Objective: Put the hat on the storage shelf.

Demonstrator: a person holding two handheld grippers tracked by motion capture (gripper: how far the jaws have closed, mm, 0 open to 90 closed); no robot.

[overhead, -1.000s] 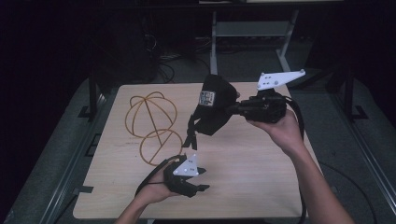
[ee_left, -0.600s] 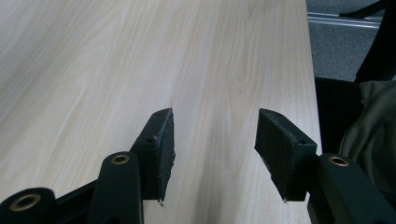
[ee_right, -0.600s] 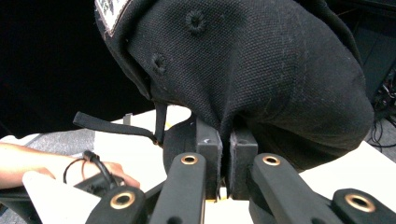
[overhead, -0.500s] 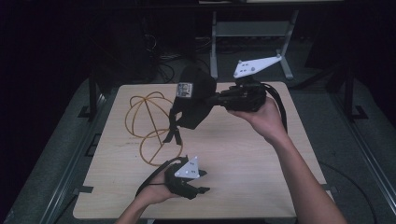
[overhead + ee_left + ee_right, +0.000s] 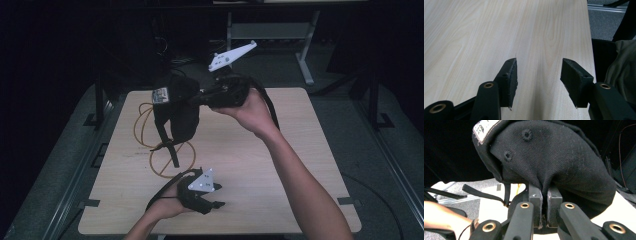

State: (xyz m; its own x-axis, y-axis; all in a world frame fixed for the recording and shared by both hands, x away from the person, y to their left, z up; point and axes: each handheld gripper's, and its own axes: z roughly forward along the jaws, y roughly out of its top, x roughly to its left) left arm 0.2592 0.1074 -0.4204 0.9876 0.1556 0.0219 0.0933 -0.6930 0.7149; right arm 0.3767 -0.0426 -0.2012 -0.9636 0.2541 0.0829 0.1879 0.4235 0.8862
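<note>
A black cap [image 5: 177, 107] with a white label and a dangling strap [image 5: 167, 145] hangs above the left half of the light wooden table [image 5: 280, 165]. My right gripper [image 5: 197, 100] is shut on the cap's fabric from the right and held well above the tabletop. In the right gripper view the jaws [image 5: 545, 200] pinch a fold of the cap [image 5: 554, 157]. Under the cap a frame of orange wire loops [image 5: 165, 170] stands on the table, partly hidden by it. My left gripper [image 5: 217, 197] rests near the front edge, open, with nothing between its jaws [image 5: 539, 75] over bare wood [image 5: 499, 30].
A grey metal stand [image 5: 305, 60] and cables stand on the dark floor beyond the table's far edge. Black rails run along both sides of the table. Grey-green cloth [image 5: 621, 62] shows past the table edge in the left gripper view.
My right gripper has carried the cap leftward, from right of centre to over the wire frame. The left gripper has stayed in place and open.
</note>
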